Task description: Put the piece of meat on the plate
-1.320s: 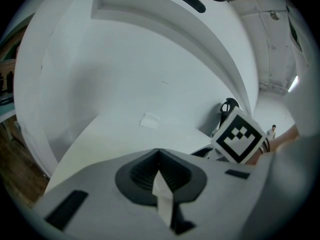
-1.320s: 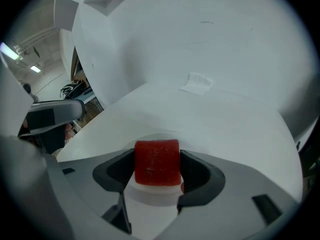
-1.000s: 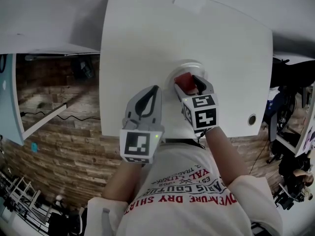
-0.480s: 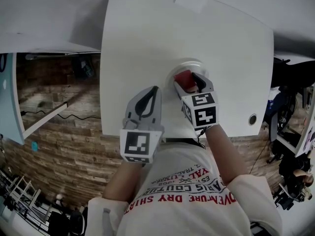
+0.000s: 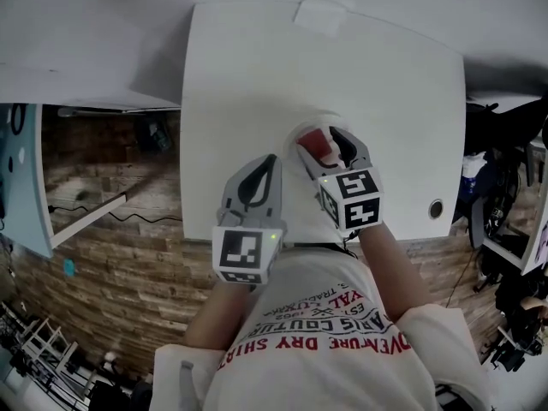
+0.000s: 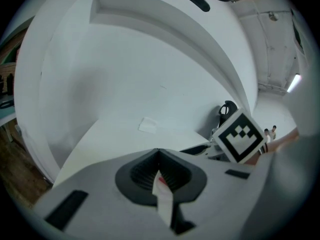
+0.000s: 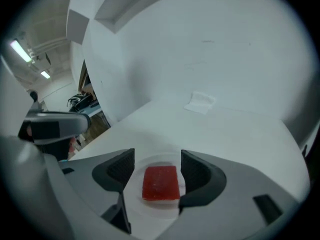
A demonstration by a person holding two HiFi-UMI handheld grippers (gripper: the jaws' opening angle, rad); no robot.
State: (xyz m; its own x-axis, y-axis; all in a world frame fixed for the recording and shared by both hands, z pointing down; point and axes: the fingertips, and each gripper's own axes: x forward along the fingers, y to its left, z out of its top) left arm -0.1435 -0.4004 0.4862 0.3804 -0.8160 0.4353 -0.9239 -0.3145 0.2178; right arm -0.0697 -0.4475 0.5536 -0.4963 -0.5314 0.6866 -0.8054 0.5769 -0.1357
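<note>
The piece of meat (image 5: 318, 145), a red rectangular slab, lies flat on a small white plate (image 5: 297, 135) near the front edge of the white table (image 5: 257, 75). My right gripper (image 5: 321, 137) hovers just above it; its jaws are opening and stand apart from the meat on either side. In the right gripper view the meat (image 7: 161, 183) rests on the plate (image 7: 136, 188) below the right gripper (image 7: 157, 156), and the dark pads do not touch it. My left gripper (image 5: 269, 158) is shut and holds nothing; it stays left of the plate. The left gripper (image 6: 159, 151) points over the bare table.
A folded white napkin (image 5: 318, 11) lies at the table's far edge, napkin (image 7: 200, 103) well beyond the plate. A cable hole (image 5: 437, 208) sits at the table's front right corner. Wood floor shows left of the table; a white wall rises behind it.
My right gripper has lifted a little off the plate and its jaws have widened; the meat stays on the plate. The left gripper has kept still.
</note>
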